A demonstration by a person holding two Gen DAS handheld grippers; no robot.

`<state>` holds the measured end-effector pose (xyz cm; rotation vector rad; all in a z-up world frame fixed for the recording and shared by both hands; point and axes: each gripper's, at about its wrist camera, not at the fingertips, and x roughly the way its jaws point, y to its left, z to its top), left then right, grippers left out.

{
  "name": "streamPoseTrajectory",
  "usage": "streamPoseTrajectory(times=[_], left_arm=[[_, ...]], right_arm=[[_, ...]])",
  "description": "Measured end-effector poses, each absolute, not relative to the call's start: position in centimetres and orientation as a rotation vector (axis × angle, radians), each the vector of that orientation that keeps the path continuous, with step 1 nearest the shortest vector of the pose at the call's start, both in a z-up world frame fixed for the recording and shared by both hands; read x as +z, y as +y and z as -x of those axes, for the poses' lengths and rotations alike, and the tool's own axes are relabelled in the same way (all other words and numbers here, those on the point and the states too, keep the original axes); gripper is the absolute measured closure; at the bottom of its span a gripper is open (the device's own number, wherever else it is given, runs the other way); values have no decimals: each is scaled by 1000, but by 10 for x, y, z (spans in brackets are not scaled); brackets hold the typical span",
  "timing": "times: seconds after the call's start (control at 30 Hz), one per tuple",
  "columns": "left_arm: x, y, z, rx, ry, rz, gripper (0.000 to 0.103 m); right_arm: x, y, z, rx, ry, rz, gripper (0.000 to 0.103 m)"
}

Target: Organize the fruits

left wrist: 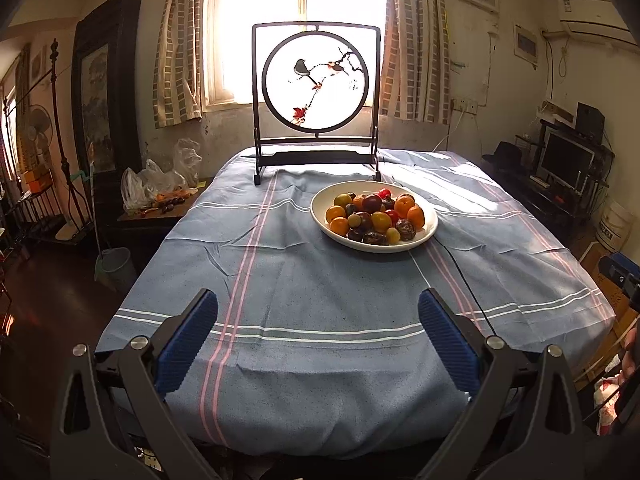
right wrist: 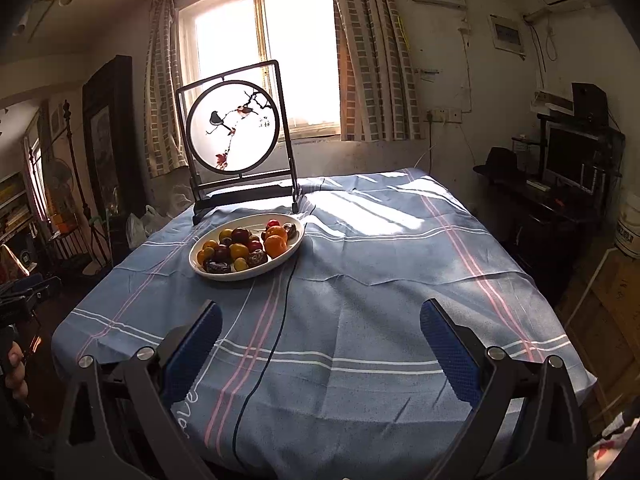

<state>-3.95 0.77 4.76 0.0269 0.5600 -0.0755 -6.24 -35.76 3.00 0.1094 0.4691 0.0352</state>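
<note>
Right now both grippers hang over the near edge of the bench, well short of the fruit. The left gripper (left wrist: 318, 330) has its jaws spread wide with nothing between the blue pads but the striped blue cloth (left wrist: 304, 280) below. The right gripper (right wrist: 320, 340) is the same: jaws wide apart, holding nothing.

All the fruit (left wrist: 374, 216) sits heaped in one white plate (left wrist: 430, 226) toward the far middle of the bench. From the left wrist view the plate lies ahead and a little to the right; from the right wrist view it (right wrist: 240, 277) lies ahead and to the left. The pile mixes oranges (right wrist: 276, 245), dark plum-coloured pieces, small yellow-green ones and a red one at the back.

Behind the plate stands a dark wooden frame with a round bird painting (left wrist: 316, 80), backlit by the window (left wrist: 304, 20). A thin black cable (right wrist: 276, 332) runs from beside the plate across the cloth toward the near edge. Off the left side, plastic bags (left wrist: 158, 184) rest on a low side table.
</note>
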Motion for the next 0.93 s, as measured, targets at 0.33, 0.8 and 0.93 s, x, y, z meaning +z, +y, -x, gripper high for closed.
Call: streamPoseTrajectory(times=[0.33, 0.8, 0.93], left_arm=[[50, 11, 41, -1, 506, -49, 5], [48, 12, 38, 7, 535, -63, 5], [48, 16, 37, 12, 541, -51, 5]], right_arm=[[27, -354, 60, 39, 481, -100, 3], [25, -350, 58, 39, 493, -91, 3], [25, -350, 58, 37, 493, -90, 3]])
